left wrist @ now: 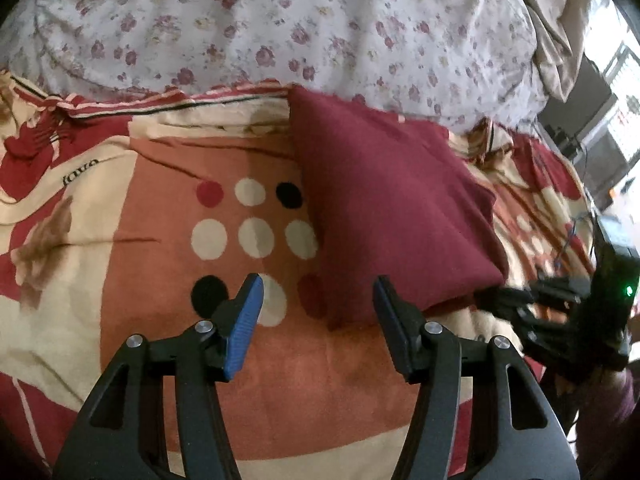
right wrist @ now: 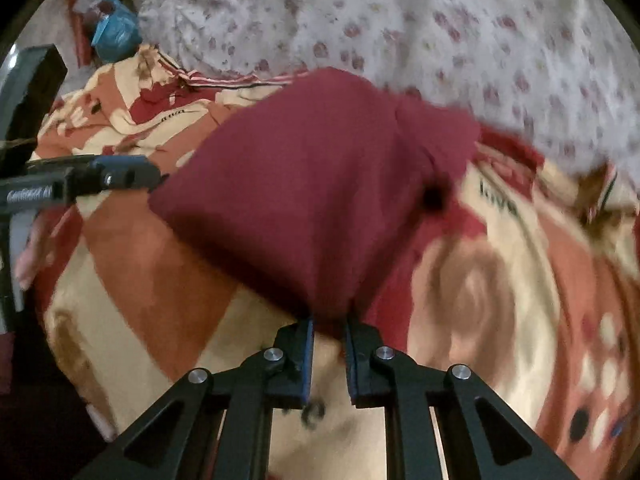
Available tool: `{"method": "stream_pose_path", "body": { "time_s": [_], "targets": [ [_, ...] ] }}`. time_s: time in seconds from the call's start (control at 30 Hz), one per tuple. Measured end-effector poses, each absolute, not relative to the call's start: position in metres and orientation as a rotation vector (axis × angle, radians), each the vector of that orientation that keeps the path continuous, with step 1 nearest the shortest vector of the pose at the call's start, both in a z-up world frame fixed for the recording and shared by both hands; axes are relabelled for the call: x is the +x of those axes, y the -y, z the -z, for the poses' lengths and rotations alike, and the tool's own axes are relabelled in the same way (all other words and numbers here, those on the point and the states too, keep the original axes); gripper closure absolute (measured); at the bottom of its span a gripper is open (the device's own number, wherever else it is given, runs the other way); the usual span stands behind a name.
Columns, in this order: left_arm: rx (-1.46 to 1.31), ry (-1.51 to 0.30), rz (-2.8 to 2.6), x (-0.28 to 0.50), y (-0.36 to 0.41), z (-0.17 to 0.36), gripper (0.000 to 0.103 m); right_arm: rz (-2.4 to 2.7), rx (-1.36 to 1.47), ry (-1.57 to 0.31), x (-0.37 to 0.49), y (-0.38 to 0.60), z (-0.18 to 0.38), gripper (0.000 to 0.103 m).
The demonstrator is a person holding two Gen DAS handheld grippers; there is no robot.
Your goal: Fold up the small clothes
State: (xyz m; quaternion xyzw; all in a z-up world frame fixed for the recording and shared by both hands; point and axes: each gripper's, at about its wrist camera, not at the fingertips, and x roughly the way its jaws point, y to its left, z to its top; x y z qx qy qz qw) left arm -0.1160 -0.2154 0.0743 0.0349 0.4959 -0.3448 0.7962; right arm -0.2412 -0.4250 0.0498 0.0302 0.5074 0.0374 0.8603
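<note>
Right gripper (right wrist: 328, 344) sits nearest its lens, jaws nearly closed and pinching the near corner of the maroon garment (right wrist: 304, 184); cloth is bunched between the blue-lined pads and drawn up into a peak there. Left gripper (left wrist: 318, 316) has jaws spread wide, nothing between them, hanging above the patterned bedsheet (left wrist: 168, 360) just beside the garment's near edge. From the left wrist view the garment (left wrist: 384, 200) lies mostly flat on the sheet, far edge up against the floral duvet (left wrist: 280, 20), and the right gripper (left wrist: 508, 300) shows as a dark blurred shape at its near right corner.

Handling judgement: thin knit, light, fully limp, no stiffness to hold a crease. It drapes from the pinched corner and sags rather than lifting as a sheet. Not fragile, not slippery against ribbed pads, though a single layer could slide out if pinched too near the hem. It looks already doubled, thicker along the left edge. Best holds are corners, one per gripper, so the edge stays taut. The free near-left corner is closest to the open gripper. Right view is motion-blurred, fine seams unreadable.
</note>
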Motion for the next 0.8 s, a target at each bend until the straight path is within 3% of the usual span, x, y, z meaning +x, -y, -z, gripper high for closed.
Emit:
{"method": "stream_pose_path", "body": {
  "time_s": [0.1,0.17,0.2,0.27,0.47,0.53,0.6,0.8],
  "targets": [
    [0.058,-1.036,0.728,-0.112,0.222,-0.084,0.046,-0.059,0.107,-1.049,-0.257,0.443,-0.075,0.089],
    [0.077,-1.026,0.731,-0.110,0.235,-0.088,0.046,-0.027,0.134,-0.989,-0.259,0.454,-0.097,0.076],
    [0.089,-1.021,0.731,-0.110,0.241,-0.088,0.046,-0.012,0.161,-0.955,-0.256,0.459,-0.106,0.058],
    [0.114,-1.027,0.720,-0.108,0.253,-0.084,0.046,0.016,0.222,-0.884,-0.242,0.466,-0.119,0.048],
    [0.181,-1.056,0.702,-0.106,0.270,-0.056,0.046,0.026,0.206,-0.910,-0.150,0.452,-0.094,0.048],
    [0.192,-1.061,0.699,-0.106,0.271,-0.047,0.046,0.056,0.195,-0.961,-0.123,0.454,-0.069,0.052],
    [0.185,-1.072,0.708,-0.105,0.272,-0.039,0.046,0.101,0.221,-0.993,-0.116,0.468,-0.050,0.058],
    [0.215,-1.051,0.699,-0.109,0.279,-0.035,0.041,0.103,0.308,-0.956,-0.124,0.492,-0.029,0.058]
  ]
}}
